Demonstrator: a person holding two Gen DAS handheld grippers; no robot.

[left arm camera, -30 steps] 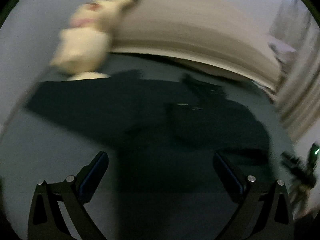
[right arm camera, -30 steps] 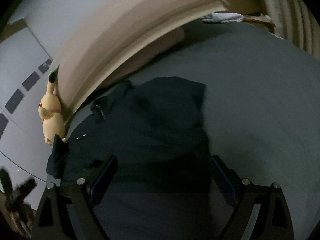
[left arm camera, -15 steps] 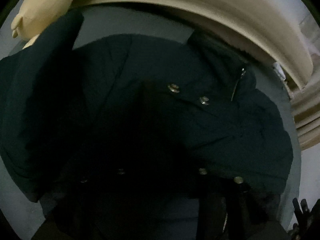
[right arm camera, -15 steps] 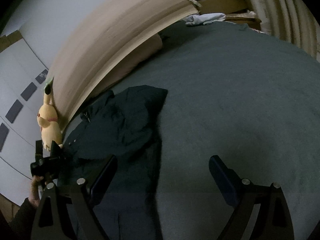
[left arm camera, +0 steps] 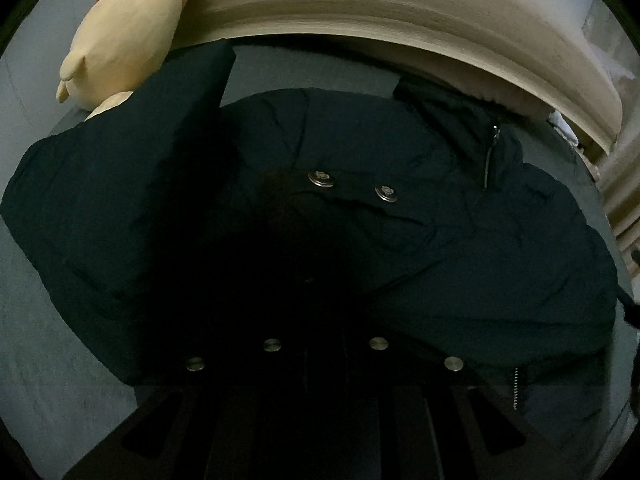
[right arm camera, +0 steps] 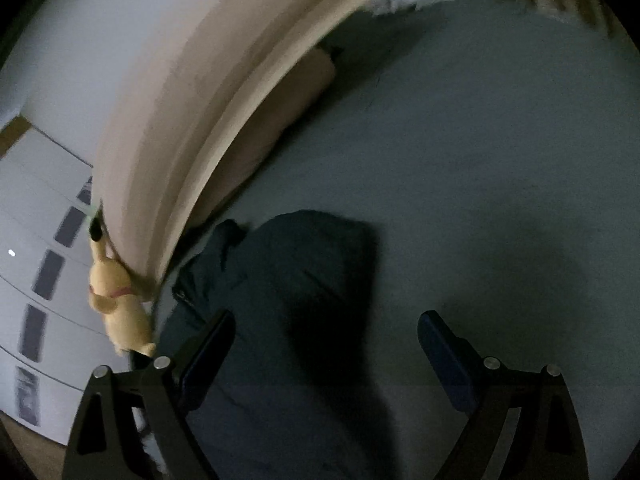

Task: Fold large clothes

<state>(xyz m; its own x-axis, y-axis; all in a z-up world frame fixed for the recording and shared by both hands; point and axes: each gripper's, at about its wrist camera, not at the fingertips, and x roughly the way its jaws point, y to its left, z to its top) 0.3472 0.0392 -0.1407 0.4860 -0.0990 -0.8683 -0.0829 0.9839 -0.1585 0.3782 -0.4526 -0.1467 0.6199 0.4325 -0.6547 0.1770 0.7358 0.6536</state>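
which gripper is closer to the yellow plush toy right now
Left. The left gripper is low over the dark jacket, the plush toy just ahead; the right gripper is farther back, open.

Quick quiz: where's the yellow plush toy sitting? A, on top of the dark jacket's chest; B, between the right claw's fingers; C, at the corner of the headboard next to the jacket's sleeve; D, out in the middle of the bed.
C: the yellow plush toy leans against the headboard, beside the jacket.
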